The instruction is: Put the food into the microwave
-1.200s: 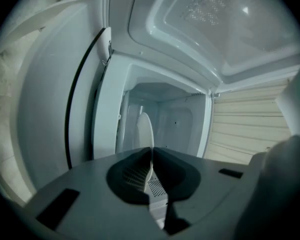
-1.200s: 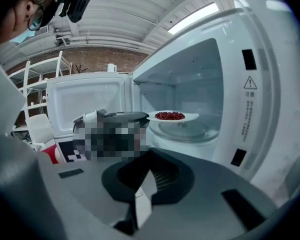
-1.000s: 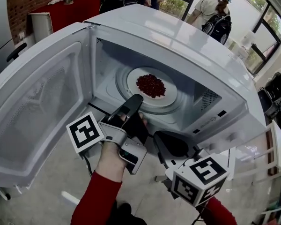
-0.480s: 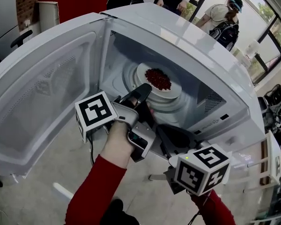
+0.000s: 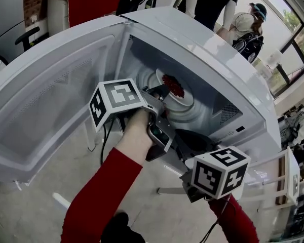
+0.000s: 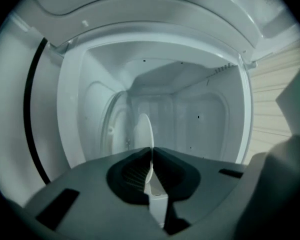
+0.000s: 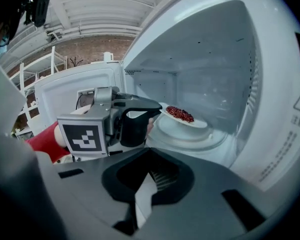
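Both grippers face the open white microwave (image 5: pixel 202 39). The left gripper (image 7: pixel 157 108) has its fingers (image 6: pixel 127 171) clamped on the rim of the round white plate (image 7: pixel 196 123) of red food (image 7: pixel 180 113), over the glass turntable (image 7: pixel 190 138). The right gripper (image 7: pixel 150 153) is closed on nothing. We judge it best to keep the plate level, lower it centred, then let go. We cannot tell whether plate and turntable touch, and the left gripper view shows the plate only edge-on.

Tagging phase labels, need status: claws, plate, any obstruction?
Left claw shut on rim of plate. Right claw shut, empty, outside microwave. Plate with red food inside cavity, over turntable. Door wide open, nothing blocking.
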Demonstrator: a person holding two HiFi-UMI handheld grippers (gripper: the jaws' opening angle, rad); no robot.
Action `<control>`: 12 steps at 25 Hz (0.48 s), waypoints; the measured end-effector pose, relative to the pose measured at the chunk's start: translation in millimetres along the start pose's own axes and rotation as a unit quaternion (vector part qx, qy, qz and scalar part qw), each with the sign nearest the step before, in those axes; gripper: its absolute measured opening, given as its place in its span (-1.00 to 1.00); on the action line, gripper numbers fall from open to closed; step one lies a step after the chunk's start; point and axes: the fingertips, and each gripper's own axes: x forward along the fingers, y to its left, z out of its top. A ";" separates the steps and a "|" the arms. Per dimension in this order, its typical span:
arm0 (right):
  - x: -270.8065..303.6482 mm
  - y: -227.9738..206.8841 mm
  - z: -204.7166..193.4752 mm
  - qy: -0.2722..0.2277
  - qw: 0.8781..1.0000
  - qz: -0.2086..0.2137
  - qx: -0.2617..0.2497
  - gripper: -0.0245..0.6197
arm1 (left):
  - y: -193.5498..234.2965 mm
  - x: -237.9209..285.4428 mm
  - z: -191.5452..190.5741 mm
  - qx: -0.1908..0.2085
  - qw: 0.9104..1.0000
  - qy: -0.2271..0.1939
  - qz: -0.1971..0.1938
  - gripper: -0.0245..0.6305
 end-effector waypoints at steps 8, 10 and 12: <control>5.1 -4.6 8.8 0.011 1.000 0.003 0.013 -0.89 | -2.3 14.1 0.7 0.067 0.996 0.017 0.064 -0.86; 5.5 -4.1 9.9 0.013 1.000 0.002 0.010 -0.89 | 1.0 13.5 2.8 0.094 0.991 0.023 0.089 -0.86; 4.4 -4.7 10.2 0.015 1.000 0.001 0.009 -0.88 | 3.7 13.2 3.0 0.116 0.987 0.031 0.111 -0.86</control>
